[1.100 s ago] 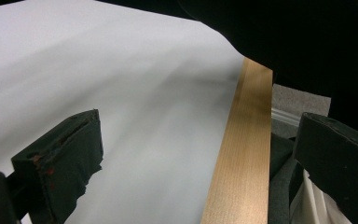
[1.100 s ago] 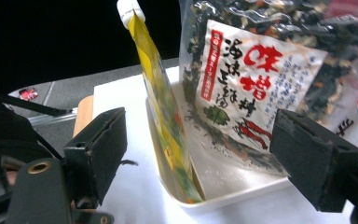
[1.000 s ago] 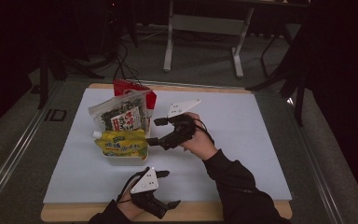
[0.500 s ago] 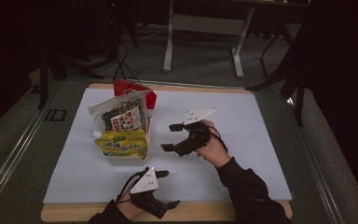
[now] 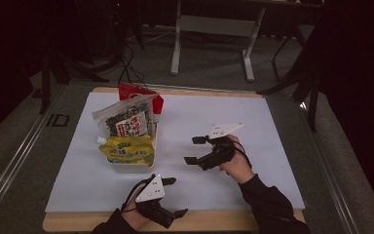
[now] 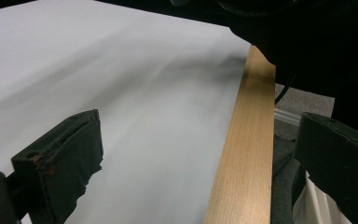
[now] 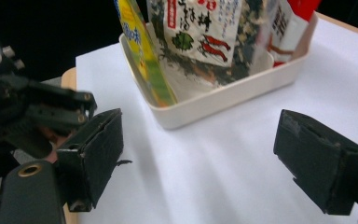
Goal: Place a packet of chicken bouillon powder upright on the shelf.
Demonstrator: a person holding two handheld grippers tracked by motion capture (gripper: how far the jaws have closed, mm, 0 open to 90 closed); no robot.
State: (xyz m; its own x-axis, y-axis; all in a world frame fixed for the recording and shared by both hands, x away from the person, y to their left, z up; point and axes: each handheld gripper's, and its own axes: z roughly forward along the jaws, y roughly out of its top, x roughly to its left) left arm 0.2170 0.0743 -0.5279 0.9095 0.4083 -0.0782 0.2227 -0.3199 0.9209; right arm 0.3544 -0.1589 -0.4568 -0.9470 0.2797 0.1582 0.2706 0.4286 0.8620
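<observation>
A white tray (image 5: 124, 168) on the left of the white sheet holds a yellow pouch (image 5: 126, 150), a dark patterned snack bag (image 5: 124, 122) and a red pack (image 5: 137, 93), all standing upright. My right gripper (image 5: 194, 150) hovers to the right of the tray, open and empty, jaws pointing at it. In the right gripper view the tray (image 7: 223, 95), the yellow pouch (image 7: 142, 56) and the snack bag (image 7: 200, 37) lie ahead of the wide-open right gripper (image 7: 200, 149). My left gripper (image 5: 175, 197) rests open and empty at the table's front edge, also seen as the left gripper (image 6: 200, 154).
A white sheet (image 5: 253, 117) covers the wooden table, whose bare front edge (image 6: 247, 140) runs between the left jaws. Beyond the table stand a metal frame (image 5: 212, 29) and dark chair legs (image 5: 311, 83) on grey floor.
My right gripper has drawn away from the tray, moving right and toward the person, still open. The left gripper has not moved.
</observation>
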